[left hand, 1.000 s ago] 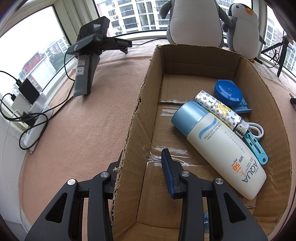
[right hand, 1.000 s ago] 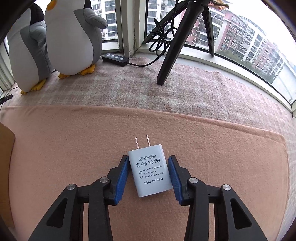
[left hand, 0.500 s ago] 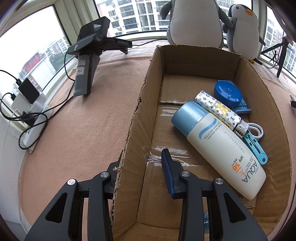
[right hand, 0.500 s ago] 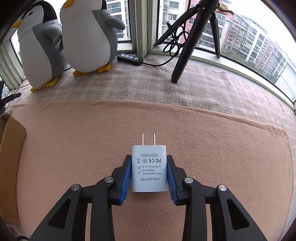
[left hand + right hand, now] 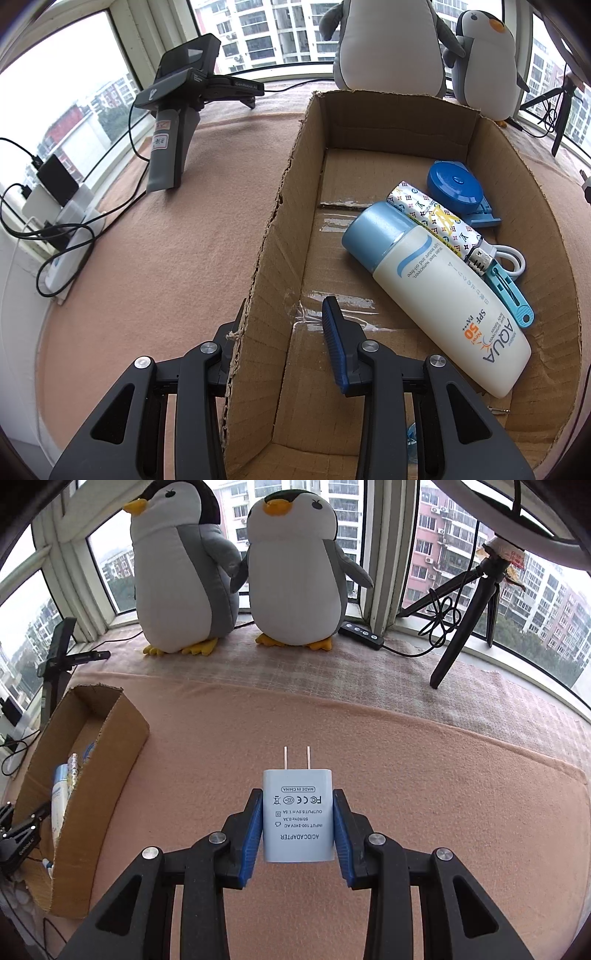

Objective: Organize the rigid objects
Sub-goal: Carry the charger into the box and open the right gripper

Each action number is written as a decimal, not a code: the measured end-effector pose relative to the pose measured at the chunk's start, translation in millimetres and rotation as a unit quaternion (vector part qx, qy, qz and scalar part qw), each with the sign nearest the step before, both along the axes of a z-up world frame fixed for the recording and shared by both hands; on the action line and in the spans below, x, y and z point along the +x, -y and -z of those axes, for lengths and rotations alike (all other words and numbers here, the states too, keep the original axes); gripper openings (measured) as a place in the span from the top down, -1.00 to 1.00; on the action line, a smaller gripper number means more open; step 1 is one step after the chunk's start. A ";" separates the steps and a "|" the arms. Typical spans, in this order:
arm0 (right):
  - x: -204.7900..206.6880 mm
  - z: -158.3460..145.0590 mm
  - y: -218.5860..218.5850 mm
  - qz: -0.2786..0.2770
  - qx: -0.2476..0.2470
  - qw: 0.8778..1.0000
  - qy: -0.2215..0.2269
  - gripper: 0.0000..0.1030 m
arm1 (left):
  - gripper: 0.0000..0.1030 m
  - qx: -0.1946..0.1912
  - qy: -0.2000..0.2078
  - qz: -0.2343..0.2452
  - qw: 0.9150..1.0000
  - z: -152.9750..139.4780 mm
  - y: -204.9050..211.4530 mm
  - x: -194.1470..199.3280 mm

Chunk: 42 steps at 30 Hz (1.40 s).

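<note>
My right gripper is shut on a white AC adapter, prongs pointing forward, held above the pink blanket. The cardboard box lies to its left. In the left wrist view my left gripper stands open astride the box's left wall, one finger inside and one outside, partly hidden by the cardboard. Inside the box lie a sunscreen bottle, a patterned tube, a blue round tape measure and a blue clip tool.
Two plush penguins stand by the window behind the blanket. A black tripod and a cabled switch are at back right. A grey handheld device on a stand and chargers with cables sit left of the box.
My right gripper closed on the adapter, lifted it and swung left, bringing the penguins and box into view. The left gripper has stayed put.
</note>
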State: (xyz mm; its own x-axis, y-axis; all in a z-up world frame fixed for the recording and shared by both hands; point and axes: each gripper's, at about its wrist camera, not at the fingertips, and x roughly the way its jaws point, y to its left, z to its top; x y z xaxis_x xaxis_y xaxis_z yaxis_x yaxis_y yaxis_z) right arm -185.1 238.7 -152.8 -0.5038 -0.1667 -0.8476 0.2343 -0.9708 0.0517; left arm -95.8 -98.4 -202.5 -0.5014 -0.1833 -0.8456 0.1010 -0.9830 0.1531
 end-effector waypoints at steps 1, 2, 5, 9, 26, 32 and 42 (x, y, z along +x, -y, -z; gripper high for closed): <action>2.4 -3.1 7.3 -0.007 -0.003 1.000 -0.002 0.38 | 0.34 0.000 0.000 0.000 1.000 0.0 0.1 0.0; 5.4 -6.2 15.0 -0.015 -0.005 1.000 -0.005 0.38 | 0.34 0.001 0.000 0.000 1.000 0.1 0.4 0.1; 11.1 -14.7 37.6 -0.037 -0.011 0.999 -0.012 0.38 | 0.34 0.001 0.000 0.000 1.000 0.1 0.7 0.2; 17.5 -24.4 66.8 -0.063 -0.020 0.998 -0.019 0.38 | 0.34 0.001 -0.001 0.000 1.000 0.2 0.7 0.2; 26.9 -30.7 164.7 -0.148 -0.035 0.988 -0.022 0.38 | 0.34 0.005 -0.002 -0.003 1.000 -0.3 -7.0 -6.1; 28.9 -24.1 188.6 -0.168 -0.031 0.985 -0.016 0.38 | 0.34 0.006 -0.003 -0.003 1.000 -0.2 -5.7 -5.0; 28.1 -11.1 207.4 -0.182 -0.020 0.983 -0.005 0.38 | 0.34 0.006 -0.003 -0.003 1.000 0.6 -3.9 -3.9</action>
State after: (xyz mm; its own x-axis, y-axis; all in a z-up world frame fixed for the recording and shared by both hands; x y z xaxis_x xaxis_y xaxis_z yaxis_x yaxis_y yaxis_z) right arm -157.0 31.3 -141.8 -0.4125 -0.3700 -0.8324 0.5656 -0.8203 0.0843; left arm -99.8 -94.5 -203.1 -0.5063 -0.1754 -0.8443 0.1071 -0.9843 0.1403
